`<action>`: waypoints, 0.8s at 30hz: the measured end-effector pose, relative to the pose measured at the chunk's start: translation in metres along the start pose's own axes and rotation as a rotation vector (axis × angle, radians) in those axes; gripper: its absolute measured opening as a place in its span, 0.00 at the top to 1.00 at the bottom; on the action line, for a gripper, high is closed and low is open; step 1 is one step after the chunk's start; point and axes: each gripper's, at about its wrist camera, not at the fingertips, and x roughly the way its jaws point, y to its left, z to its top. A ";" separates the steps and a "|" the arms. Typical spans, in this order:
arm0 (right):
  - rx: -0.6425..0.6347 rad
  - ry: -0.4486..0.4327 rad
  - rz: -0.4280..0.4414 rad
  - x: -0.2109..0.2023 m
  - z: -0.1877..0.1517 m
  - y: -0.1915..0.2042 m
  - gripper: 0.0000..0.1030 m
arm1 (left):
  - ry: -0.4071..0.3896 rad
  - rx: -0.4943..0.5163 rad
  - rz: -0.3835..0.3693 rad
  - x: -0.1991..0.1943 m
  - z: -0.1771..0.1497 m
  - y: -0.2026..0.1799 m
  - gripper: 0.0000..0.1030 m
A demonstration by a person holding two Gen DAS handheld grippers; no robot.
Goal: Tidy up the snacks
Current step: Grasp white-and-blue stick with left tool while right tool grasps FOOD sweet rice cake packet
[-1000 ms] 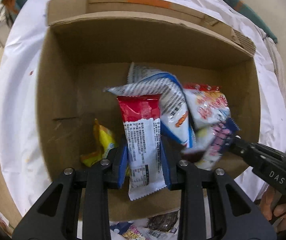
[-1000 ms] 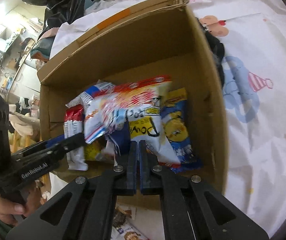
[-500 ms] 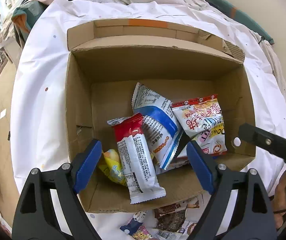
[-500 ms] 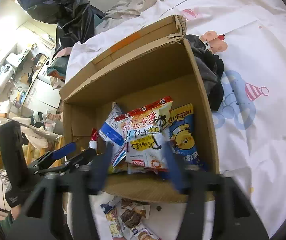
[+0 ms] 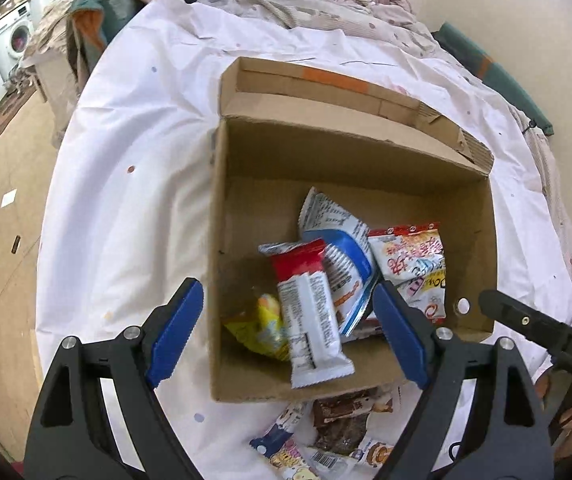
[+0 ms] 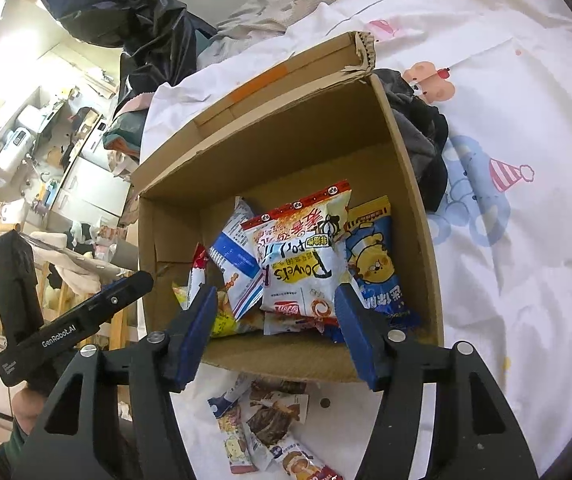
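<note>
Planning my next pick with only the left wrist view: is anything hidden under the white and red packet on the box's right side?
Observer: Yes. A blue packet with a yellow bear lies against the right wall of the box, partly under the white and red packet.
Operator: Is the right gripper carrying anything? I see just one of its fingers.
Observer: No. The right gripper has its fingers opening, with nothing pinched between them.
</note>
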 end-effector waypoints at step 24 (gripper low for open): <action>0.029 0.076 -0.044 -0.031 -0.082 -0.013 0.31 | 0.270 0.218 0.017 0.021 -0.105 -0.015 0.35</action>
